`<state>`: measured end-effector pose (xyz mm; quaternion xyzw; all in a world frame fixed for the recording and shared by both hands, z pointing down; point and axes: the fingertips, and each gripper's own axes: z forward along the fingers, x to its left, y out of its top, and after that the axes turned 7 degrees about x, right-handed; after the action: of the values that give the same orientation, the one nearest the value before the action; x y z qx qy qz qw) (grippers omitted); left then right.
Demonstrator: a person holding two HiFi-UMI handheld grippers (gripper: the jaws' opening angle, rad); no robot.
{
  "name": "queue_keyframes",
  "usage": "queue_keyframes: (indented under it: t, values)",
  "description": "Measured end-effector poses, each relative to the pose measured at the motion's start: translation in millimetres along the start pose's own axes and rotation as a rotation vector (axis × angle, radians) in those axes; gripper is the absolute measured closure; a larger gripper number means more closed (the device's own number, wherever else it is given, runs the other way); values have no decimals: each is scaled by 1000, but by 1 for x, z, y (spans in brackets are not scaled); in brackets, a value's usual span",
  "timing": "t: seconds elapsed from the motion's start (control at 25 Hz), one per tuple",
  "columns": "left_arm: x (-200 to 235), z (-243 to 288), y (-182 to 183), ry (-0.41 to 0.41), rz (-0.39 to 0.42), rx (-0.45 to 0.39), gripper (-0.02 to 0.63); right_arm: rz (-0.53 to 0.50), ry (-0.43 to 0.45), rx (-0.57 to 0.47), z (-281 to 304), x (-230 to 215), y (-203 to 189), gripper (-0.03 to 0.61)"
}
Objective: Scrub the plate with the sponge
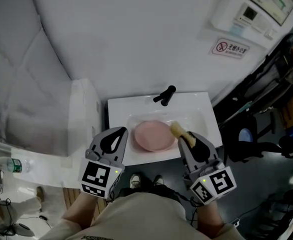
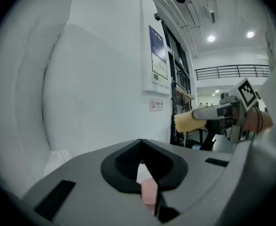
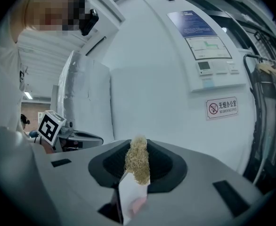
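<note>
A pink plate lies in the basin of a small white sink, below a black faucet. My right gripper is shut on a yellow fibrous sponge, which it holds over the plate's right rim. In the right gripper view the sponge sticks up between the jaws. My left gripper hangs at the plate's left edge, shut, with nothing in it. In the left gripper view a sliver of the plate shows below the shut jaws. The sponge also shows there, at the right.
A white cabinet stands to the left of the sink. A water bottle lies at the far left. Dark chairs and clutter fill the right side. A no-smoking sign hangs on the white wall. The person's shoes are at the sink's front.
</note>
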<state>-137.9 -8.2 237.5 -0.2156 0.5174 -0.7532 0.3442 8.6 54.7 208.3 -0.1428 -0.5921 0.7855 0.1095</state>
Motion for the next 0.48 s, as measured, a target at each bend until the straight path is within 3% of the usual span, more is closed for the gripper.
queue_keyframes:
  t: [0.28, 0.48]
  values:
    - [1, 23, -2, 53, -9, 50, 606, 22, 51, 21, 17, -30, -10, 483]
    - [-9, 42, 2, 53, -89, 50, 600, 32, 106, 55, 30, -55, -20, 483]
